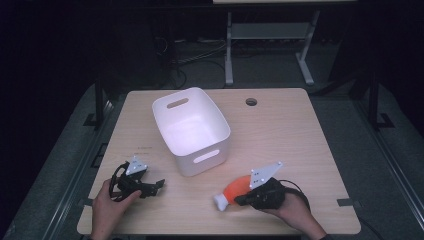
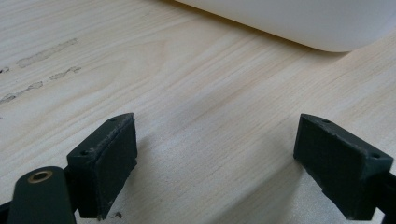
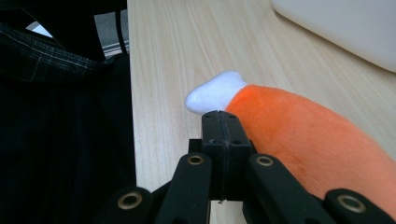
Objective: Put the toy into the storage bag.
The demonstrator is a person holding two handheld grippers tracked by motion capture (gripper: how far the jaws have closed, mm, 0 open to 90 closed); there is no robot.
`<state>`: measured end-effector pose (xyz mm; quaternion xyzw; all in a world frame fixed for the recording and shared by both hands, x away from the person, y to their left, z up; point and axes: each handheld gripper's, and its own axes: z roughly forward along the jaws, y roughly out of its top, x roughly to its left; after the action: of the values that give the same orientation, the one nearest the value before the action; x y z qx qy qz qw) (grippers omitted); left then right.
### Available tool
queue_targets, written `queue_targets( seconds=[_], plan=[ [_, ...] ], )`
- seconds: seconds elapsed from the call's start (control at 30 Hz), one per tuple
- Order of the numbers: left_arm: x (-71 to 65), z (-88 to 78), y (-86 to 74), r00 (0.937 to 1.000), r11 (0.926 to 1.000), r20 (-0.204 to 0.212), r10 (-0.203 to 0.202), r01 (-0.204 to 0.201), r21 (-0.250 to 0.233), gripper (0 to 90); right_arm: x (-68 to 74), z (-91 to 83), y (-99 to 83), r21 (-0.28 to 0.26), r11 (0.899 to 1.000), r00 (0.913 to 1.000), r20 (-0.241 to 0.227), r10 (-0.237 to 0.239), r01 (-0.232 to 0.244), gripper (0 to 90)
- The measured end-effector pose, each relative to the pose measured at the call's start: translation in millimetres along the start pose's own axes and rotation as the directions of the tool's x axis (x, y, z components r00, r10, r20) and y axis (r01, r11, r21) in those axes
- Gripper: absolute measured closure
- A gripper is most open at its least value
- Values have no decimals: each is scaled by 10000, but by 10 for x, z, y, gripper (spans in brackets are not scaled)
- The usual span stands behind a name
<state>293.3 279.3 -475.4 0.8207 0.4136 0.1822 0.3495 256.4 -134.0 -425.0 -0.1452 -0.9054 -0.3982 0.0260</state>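
Observation:
An orange plush toy (image 1: 233, 190) with a white tip lies on the wooden table (image 1: 280, 135) near the front edge, in front of a white plastic bin (image 1: 205, 161). My right gripper (image 1: 240, 200) sits against the toy's near side. In the right gripper view its jaws (image 3: 225, 128) are shut pad to pad with nothing between them, and the toy (image 3: 303, 130) lies just to their right. My left gripper (image 1: 159, 184) rests at the front left of the table. It stands open (image 2: 229, 163) over bare wood, with the bin's wall (image 2: 299, 18) ahead.
The bin stands mid-table with handle slots in its walls and nothing visible inside. A round cable hole (image 1: 251, 102) is at the table's back edge. The person's dark clothing (image 3: 56, 116) lies past the table's edge. The bin's corner (image 3: 345, 28) lies beyond the toy.

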Motion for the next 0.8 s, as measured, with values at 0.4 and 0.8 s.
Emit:
queue_targets(
  seconds=[0.4, 0.8],
  plan=[
    [0, 0, 0, 10000, 10000, 1, 5, -5, 2, 128, -3, 161, 86, 315, 9991, 9992, -282, -277, 286, 899],
    [0, -1, 1, 10000, 10000, 3, 7, -7, 15, 128, -26, 250, 140, 511, 9976, 9984, -362, -440, 459, 899]
  ],
)
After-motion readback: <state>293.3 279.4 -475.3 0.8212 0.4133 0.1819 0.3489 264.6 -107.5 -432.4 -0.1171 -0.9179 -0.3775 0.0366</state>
